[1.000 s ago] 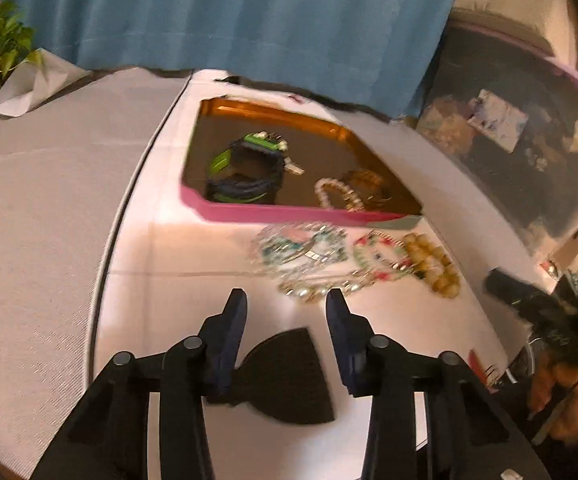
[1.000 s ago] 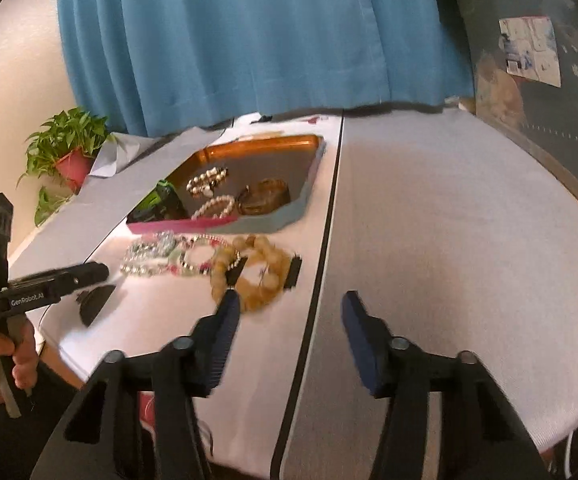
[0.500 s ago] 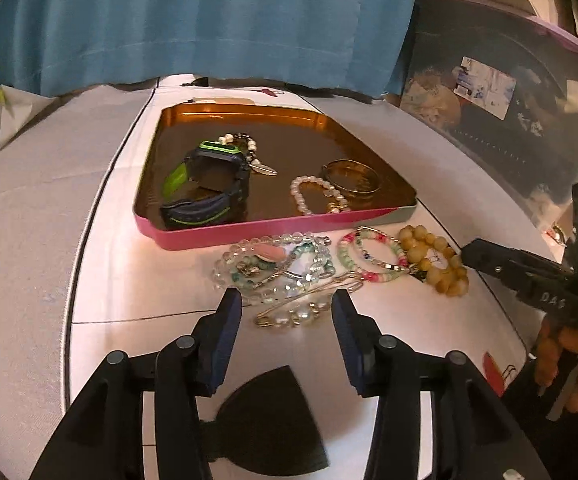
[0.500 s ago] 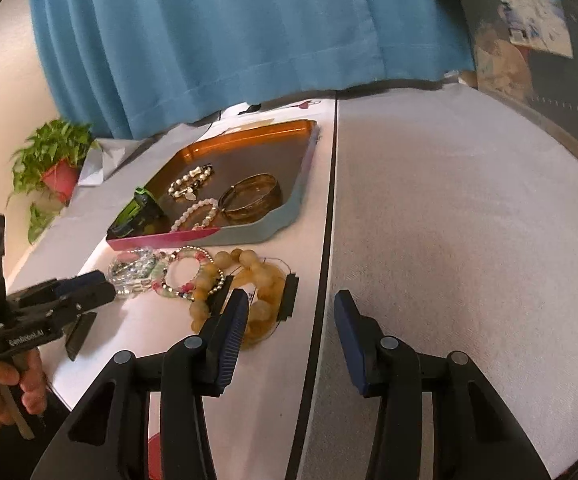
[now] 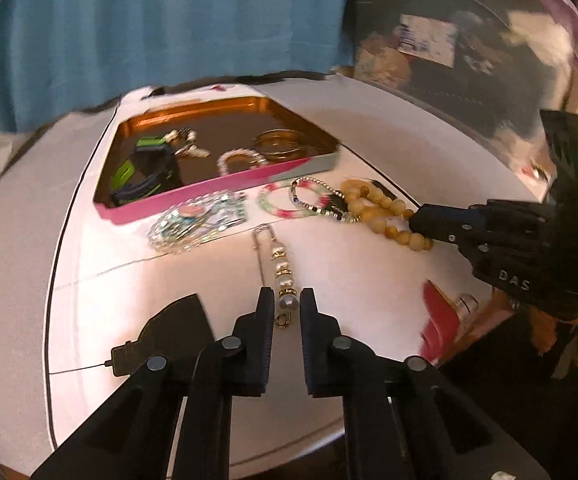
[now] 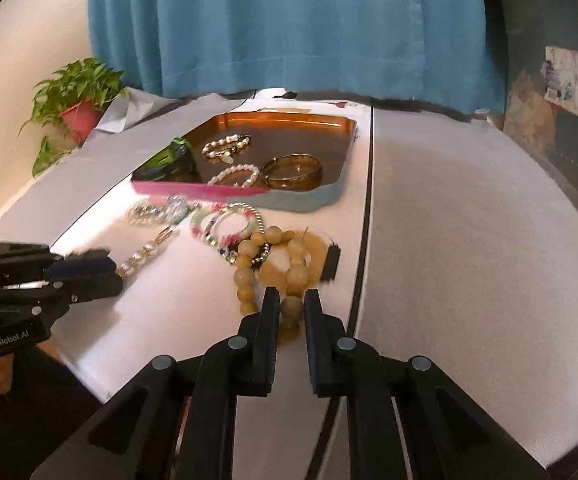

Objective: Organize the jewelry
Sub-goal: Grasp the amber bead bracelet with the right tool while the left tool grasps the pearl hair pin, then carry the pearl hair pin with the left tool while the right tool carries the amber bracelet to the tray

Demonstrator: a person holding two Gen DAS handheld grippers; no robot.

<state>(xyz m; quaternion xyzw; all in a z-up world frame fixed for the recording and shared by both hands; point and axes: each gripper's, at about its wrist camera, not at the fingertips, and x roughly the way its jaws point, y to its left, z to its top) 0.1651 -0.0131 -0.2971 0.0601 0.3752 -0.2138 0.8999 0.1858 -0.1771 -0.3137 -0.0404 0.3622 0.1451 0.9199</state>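
The left gripper (image 5: 287,304) is closing its fingers on the near pearl end of the pearl pin (image 5: 281,268), which lies on the bench (image 5: 89,240) with its long axis running from the near edge toward the tray (image 5: 193,200). The right gripper (image 6: 291,309) is closing on a bead of the amber bead bracelet (image 6: 285,264) near the bench's right edge

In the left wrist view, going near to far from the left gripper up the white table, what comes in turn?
left gripper → pearl pin → clear bead bracelets → pink-edged tray → blue curtain
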